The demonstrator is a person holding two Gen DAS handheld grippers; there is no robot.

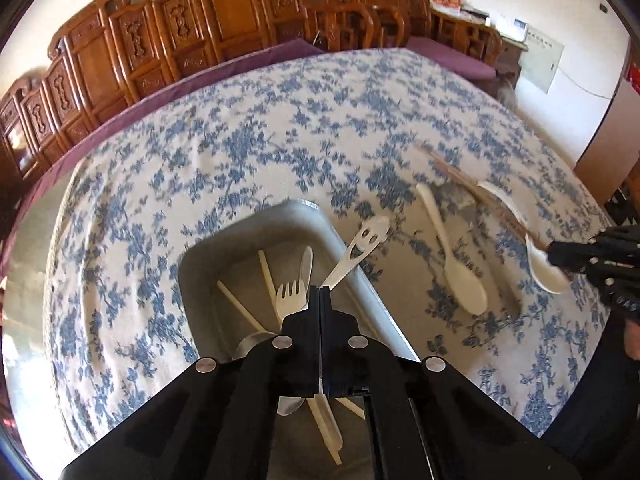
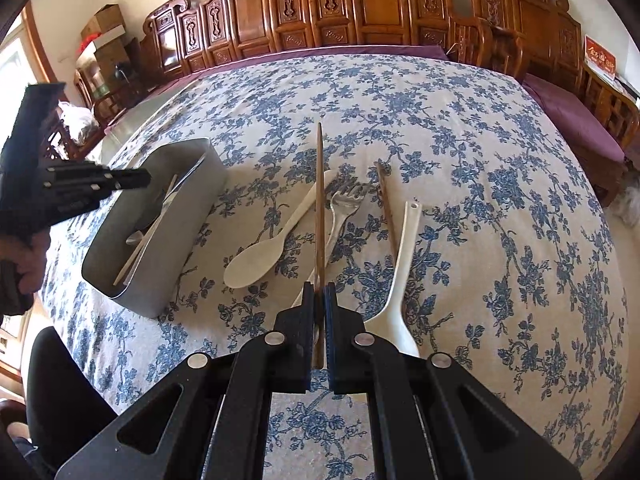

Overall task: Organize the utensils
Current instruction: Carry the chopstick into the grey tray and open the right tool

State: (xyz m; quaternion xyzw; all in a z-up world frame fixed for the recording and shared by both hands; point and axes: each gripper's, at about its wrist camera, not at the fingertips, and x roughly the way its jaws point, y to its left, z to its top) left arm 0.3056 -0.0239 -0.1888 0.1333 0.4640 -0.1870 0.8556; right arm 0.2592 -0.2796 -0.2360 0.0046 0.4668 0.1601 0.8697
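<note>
The right gripper [image 2: 319, 292], matte black with ribbed inner pads, is clamped on a thin brown wooden chopstick [image 2: 319, 200] that juts straight out from between its jaws, above the table. Beneath the stick lie a pale, smooth flat-bowled spoon [image 2: 256, 262] and a translucent plastic fork [image 2: 345, 204]; just to the right a second brown chopstick [image 2: 386, 204] rests on the cloth beside a white long-handled ladle spoon [image 2: 400, 280].

The left gripper [image 1: 321, 289] hangs over the grey metal tray [image 1: 256, 224], its jaws pressed fully together with nothing visibly pinched between them. The tray is rectangular with rounded corners and a dull brushed finish. Inside lie pale chopsticks [image 1: 244, 312], a white plastic fork [image 1: 289, 300], a clear knife [image 1: 307, 268] and a white utensil with a cut-out handle [image 1: 356, 252] leaning over the rim.

The tablecloth [image 2: 480, 200] is cream with a woven blue floral pattern. Carved, glossy wooden chairs [image 2: 360, 8] line the far side.
</note>
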